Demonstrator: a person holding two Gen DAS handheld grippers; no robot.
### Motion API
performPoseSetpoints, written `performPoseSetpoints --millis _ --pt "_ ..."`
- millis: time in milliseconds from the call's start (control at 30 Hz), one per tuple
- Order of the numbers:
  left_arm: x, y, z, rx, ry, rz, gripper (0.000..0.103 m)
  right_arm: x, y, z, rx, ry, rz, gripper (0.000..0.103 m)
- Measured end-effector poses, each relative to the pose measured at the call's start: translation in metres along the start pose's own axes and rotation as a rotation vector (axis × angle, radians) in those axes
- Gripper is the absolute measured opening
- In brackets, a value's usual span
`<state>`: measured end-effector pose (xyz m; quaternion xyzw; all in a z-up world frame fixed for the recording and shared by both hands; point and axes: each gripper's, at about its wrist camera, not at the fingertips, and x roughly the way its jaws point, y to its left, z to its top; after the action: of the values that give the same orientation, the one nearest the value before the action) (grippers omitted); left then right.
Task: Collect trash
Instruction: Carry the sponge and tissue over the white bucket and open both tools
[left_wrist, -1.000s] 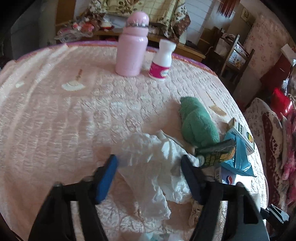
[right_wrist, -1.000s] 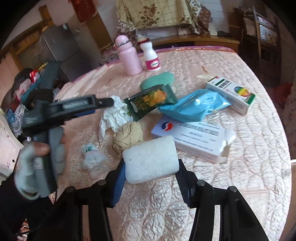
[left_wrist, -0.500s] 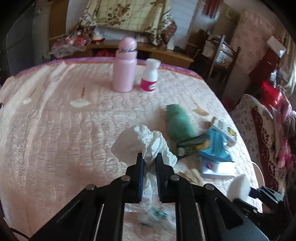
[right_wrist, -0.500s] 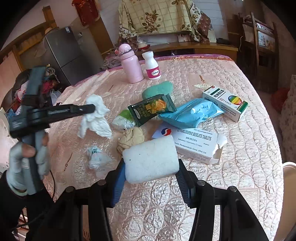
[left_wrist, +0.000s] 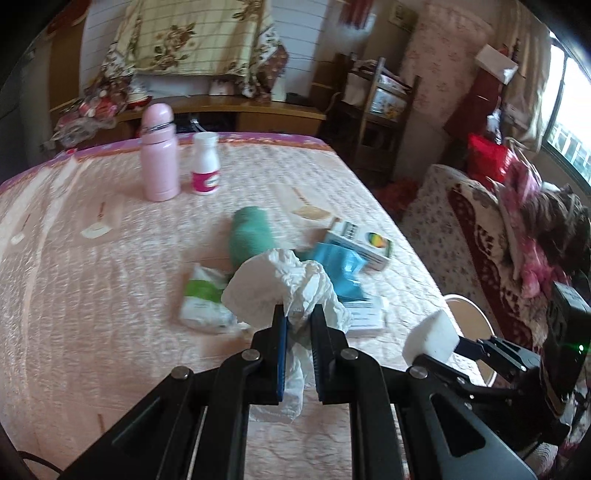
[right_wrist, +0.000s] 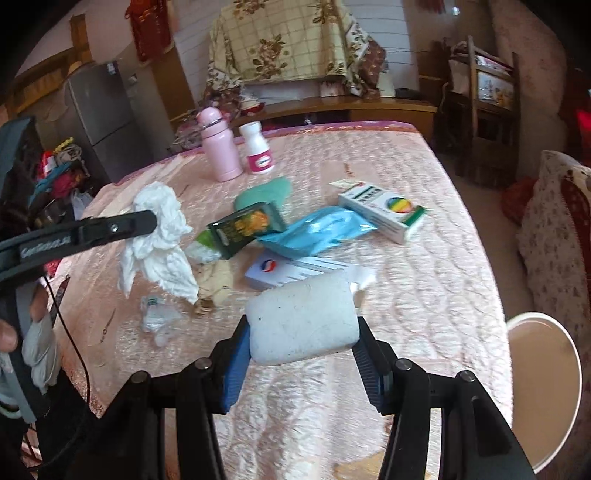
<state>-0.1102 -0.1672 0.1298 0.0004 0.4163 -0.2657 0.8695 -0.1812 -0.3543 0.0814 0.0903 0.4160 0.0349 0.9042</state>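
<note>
Left wrist view: left claw (left_wrist: 297, 321) pinches one white tissue (left_wrist: 277, 284); right claw (right_wrist: 301, 334) clamps one sponge (right_wrist: 301, 321).

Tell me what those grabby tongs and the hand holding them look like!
Both tongs are black, with flat blue pads inside the fingers and silver round bolts on the arms. The left tongs have pale lettering along one finger, seen from the right wrist view, and a thin black cable hanging beneath. The right tongs look the same. The left hand wears a grey glove and a dark sleeve.
</note>
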Motion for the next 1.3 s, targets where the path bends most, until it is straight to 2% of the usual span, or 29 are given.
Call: performPoseSetpoints --millis 533,933,1300 --pt "0.022 -0.093 -0.004 0.137 0.032 -0.082 0.012 -0.039 -0.072 -0.014 0.108 -0.038 -0.116 0.057" --pt "0.050 -0.165 -0.011 0.234 0.076 -0.151 0.012 -0.076 -0.146 -0.035 0.228 -0.051 -0.234 0.057" --pt "0.078 -0.220 -0.014 0.291 0.114 -0.209 0.012 -0.094 -0.199 -0.059 0.327 -0.042 -0.315 0.057"
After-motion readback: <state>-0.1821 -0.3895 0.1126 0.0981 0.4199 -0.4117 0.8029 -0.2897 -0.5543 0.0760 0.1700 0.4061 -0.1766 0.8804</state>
